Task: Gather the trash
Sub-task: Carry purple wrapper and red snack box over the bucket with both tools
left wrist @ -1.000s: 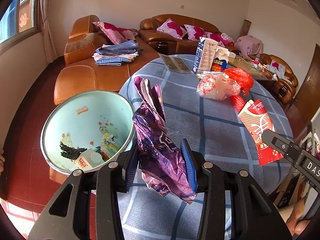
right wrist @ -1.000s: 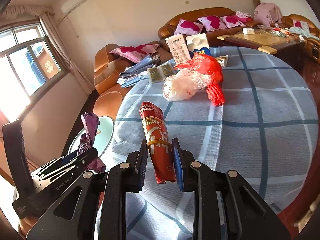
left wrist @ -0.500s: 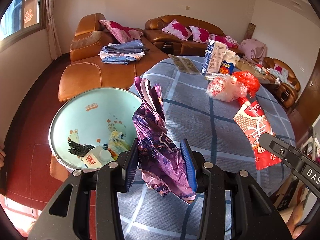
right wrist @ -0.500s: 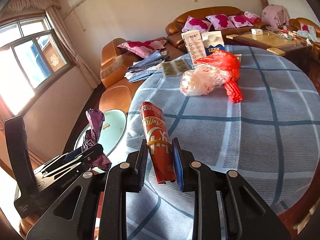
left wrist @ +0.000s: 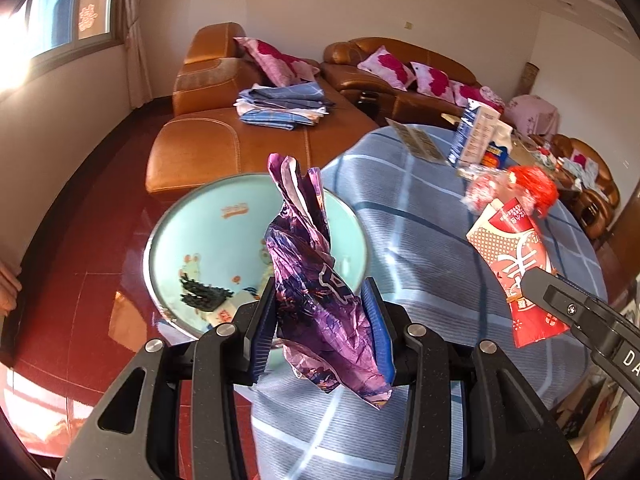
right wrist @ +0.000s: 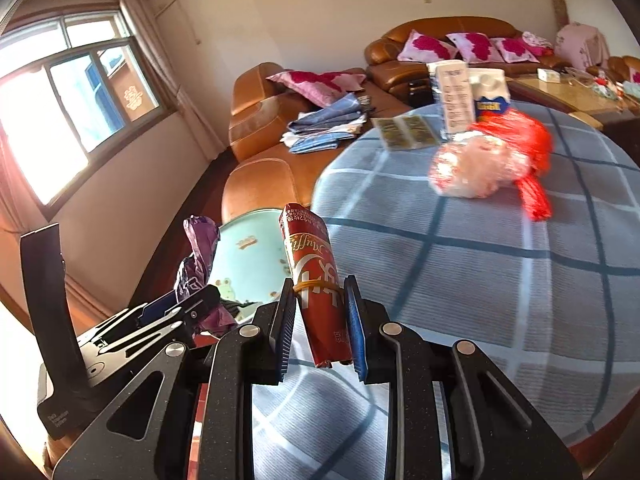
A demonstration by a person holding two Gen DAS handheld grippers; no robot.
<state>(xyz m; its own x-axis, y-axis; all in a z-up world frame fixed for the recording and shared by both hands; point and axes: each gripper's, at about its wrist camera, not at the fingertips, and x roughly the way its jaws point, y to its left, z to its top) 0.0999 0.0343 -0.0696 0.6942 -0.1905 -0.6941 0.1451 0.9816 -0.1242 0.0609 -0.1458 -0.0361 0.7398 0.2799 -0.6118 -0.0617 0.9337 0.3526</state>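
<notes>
My left gripper [left wrist: 320, 328] is shut on a crumpled purple foil wrapper [left wrist: 312, 276], held over the table edge beside the pale blue trash bin [left wrist: 192, 208] on the floor. The bin holds several bits of trash. My right gripper [right wrist: 318, 320] is shut on a rolled red snack packet [right wrist: 316, 280] with a rubber band around it. In the left wrist view that red packet [left wrist: 516, 264] hangs at the right above the tablecloth. The right wrist view shows the left gripper [right wrist: 176, 308] with the purple wrapper [right wrist: 196, 256] at the lower left, in front of the bin [right wrist: 248, 256].
The round table [left wrist: 420, 248] wears a blue checked cloth. On it lie a red and clear plastic bag bundle [right wrist: 488, 160], a white carton [right wrist: 454, 96] and a flat printed sheet [right wrist: 404, 130]. Brown leather sofas [left wrist: 224, 136] with folded clothes stand behind the bin.
Both grippers have swung left toward the bin with their loads still held. The bin now sits nearer the middle of the left wrist view and has come into the right wrist view.
</notes>
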